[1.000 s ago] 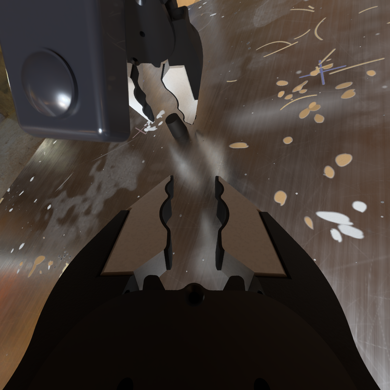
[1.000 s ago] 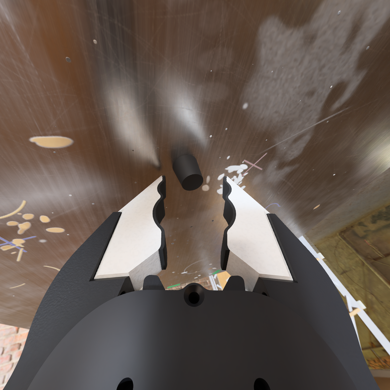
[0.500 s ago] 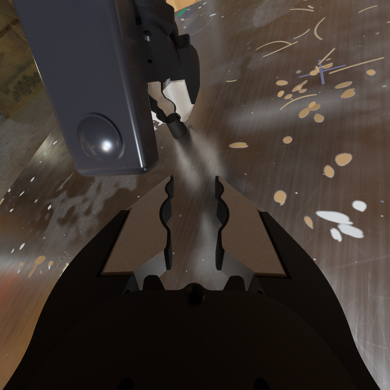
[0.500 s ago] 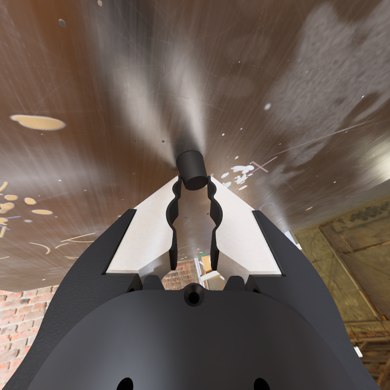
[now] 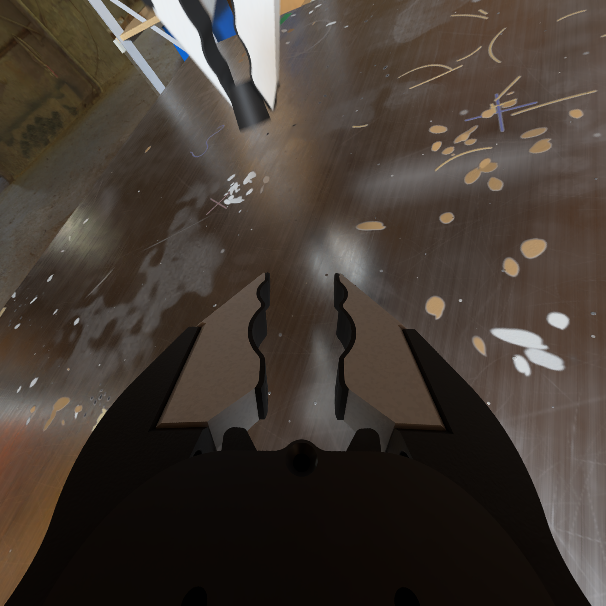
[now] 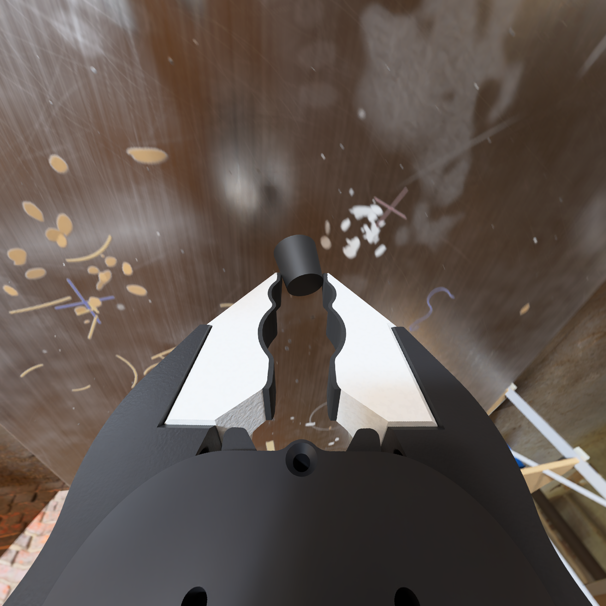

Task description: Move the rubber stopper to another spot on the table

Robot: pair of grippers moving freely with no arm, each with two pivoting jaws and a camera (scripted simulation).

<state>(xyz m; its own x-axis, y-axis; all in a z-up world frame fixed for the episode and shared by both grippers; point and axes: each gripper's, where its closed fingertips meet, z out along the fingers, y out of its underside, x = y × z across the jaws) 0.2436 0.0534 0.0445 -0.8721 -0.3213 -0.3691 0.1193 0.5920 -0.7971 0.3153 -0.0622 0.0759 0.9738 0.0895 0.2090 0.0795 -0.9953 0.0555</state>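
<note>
The rubber stopper (image 6: 297, 265) is a short black tapered plug. My right gripper (image 6: 301, 278) is shut on it at the fingertips and holds it well above the brown paint-spattered table (image 6: 196, 98). In the left wrist view the stopper (image 5: 249, 106) shows at the top, pinched between the right gripper's white fingers (image 5: 262, 39), raised over the table. My left gripper (image 5: 301, 278) is open and empty, low over the table (image 5: 426, 203), nearer to me than the stopper.
The table's left edge (image 5: 108, 154) runs diagonally, with floor and a white-and-wood frame (image 5: 137, 36) beyond it. The same frame (image 6: 551, 459) and a brick wall (image 6: 26, 537) show past the table edge in the right wrist view.
My right gripper closed on the stopper, then lifted it off the table and away from the white paint spots. My left gripper has not moved.
</note>
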